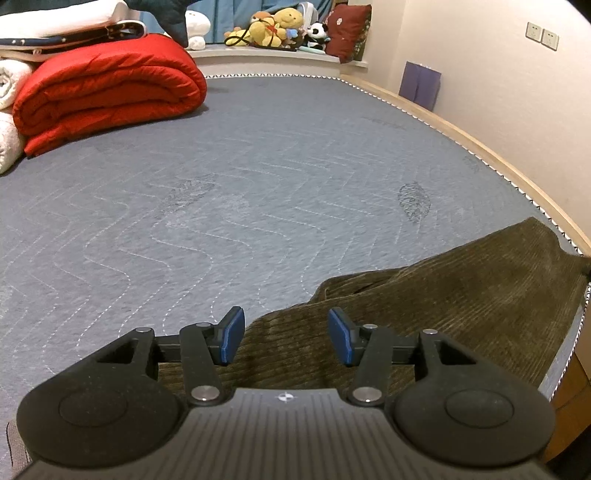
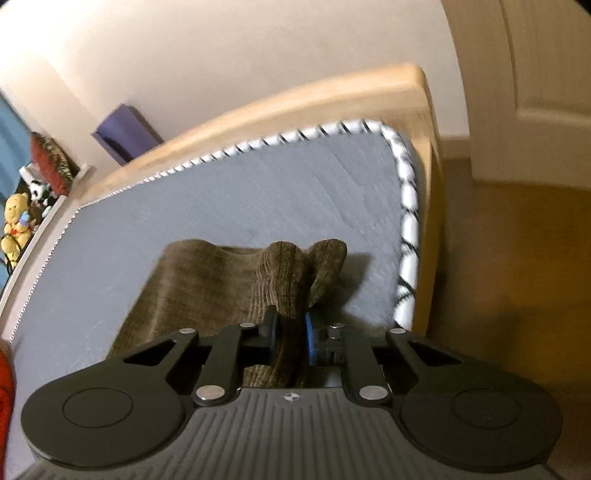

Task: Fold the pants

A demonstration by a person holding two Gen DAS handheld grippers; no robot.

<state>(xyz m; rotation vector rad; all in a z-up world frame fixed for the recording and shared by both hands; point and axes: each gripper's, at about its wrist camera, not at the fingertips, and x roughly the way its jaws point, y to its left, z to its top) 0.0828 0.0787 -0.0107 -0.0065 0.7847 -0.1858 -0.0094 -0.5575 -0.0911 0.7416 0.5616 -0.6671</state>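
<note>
Olive-brown corduroy pants (image 1: pixel 443 295) lie on the grey quilted mattress (image 1: pixel 221 203) near its front right corner. My left gripper (image 1: pixel 286 334) is open, with its blue pads above the near edge of the pants and nothing between them. In the right wrist view my right gripper (image 2: pixel 290 332) is shut on a bunched fold of the pants (image 2: pixel 284 280) and holds it lifted above the mattress (image 2: pixel 221 192). The rest of the cloth hangs and spreads to the left below it.
A folded red quilt (image 1: pixel 107 92) and white bedding (image 1: pixel 11 81) are stacked at the far left of the bed. Stuffed toys (image 1: pixel 273 27) sit on a ledge behind. The wooden bed frame (image 2: pixel 295 99) borders the wall. The bed corner (image 2: pixel 402 155) and floor (image 2: pixel 517 258) lie to the right.
</note>
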